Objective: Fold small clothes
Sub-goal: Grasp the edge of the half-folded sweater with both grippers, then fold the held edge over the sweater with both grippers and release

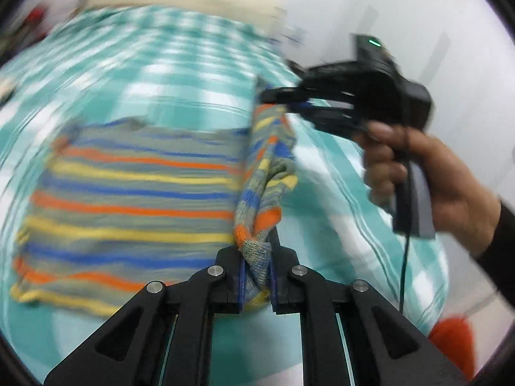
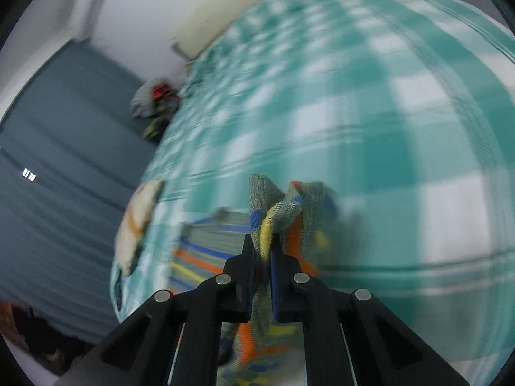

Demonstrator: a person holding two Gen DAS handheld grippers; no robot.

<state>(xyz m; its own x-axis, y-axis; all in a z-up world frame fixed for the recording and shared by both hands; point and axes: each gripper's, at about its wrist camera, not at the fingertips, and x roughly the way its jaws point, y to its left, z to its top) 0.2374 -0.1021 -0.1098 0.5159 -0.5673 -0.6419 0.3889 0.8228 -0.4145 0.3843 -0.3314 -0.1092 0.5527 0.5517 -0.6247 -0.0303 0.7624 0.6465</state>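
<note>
Left wrist fisheye is showing the striped knit garment (image 1: 128, 199) lying mostly flat on the checked teal bedspread (image 1: 167, 74), with its right-hand edge being lifted and bunched into a soft rope. The left gripper (image 1: 256, 276) is pinching the near end of that bunched edge, jaws closed on the knit, while the right gripper (image 1: 280, 101), carried by a hand (image 1: 428, 180), is clamping the far end of the same edge, so the fabric is hanging slack between the two. In the right wrist view the right gripper (image 2: 260, 267) is squeezing a wad of the garment (image 2: 280, 212), with a pale cloth (image 2: 138, 225) lying on the bedspread (image 2: 354, 112) to the left of the garment, near the bed's edge, and a small heap of clothes (image 2: 154, 103) sitting on the floor off the bed's far corner. The garment is looking light, limp and stretchy: it is sagging and twisting wherever it is unsupported, and the loose knit is likely giving good friction against the pads, so slipping seems unlikely but uneven stretching seems probable. The sounder holds are probably the corners or hem ends of one edge, pinched through a single layer and kept taut between the two grippers, rather than a bunched middle, so the fold is landing square on the flat part.
</note>
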